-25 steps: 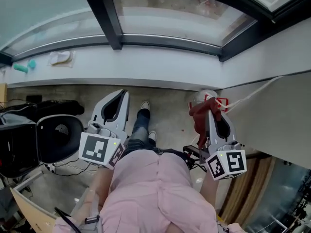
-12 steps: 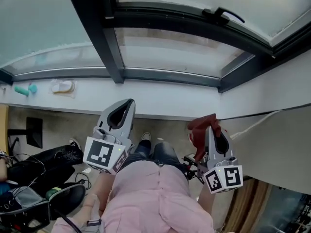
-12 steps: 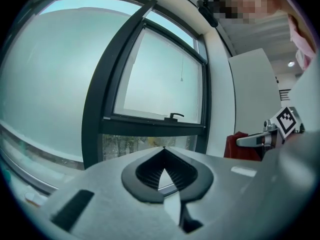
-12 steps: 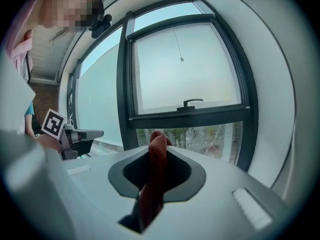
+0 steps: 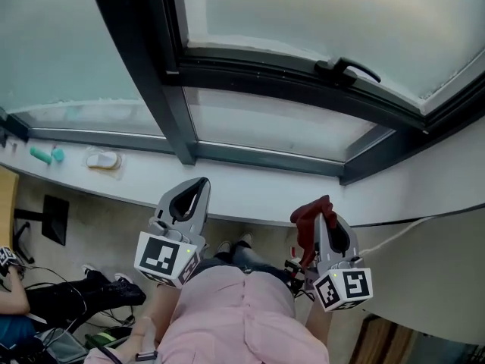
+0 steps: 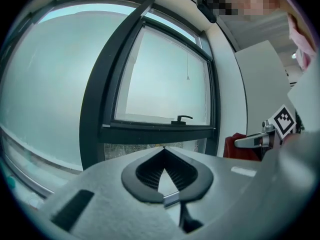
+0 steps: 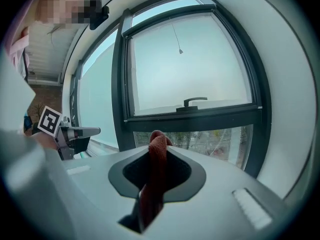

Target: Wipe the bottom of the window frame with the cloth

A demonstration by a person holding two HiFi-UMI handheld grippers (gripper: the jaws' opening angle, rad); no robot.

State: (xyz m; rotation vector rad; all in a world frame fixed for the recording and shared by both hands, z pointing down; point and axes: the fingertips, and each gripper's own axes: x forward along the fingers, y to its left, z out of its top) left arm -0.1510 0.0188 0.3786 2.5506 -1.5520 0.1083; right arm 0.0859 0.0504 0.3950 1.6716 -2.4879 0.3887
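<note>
Closing on window frame (image 5: 265,158): right gripper (image 5: 326,217) now raised nearer, clenched on red cloth (image 5: 306,217); left gripper (image 5: 198,183) pinched empty; wipe unstarted.

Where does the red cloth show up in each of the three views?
Head view: the cloth is right of centre, low in the picture, pinched in the right hand-held gripper.
Left gripper view: a small red patch at the right, below mid-height.
Right gripper view: bottom centre, clamped between the jaws.
Shared landmark: the black window handle.
</note>
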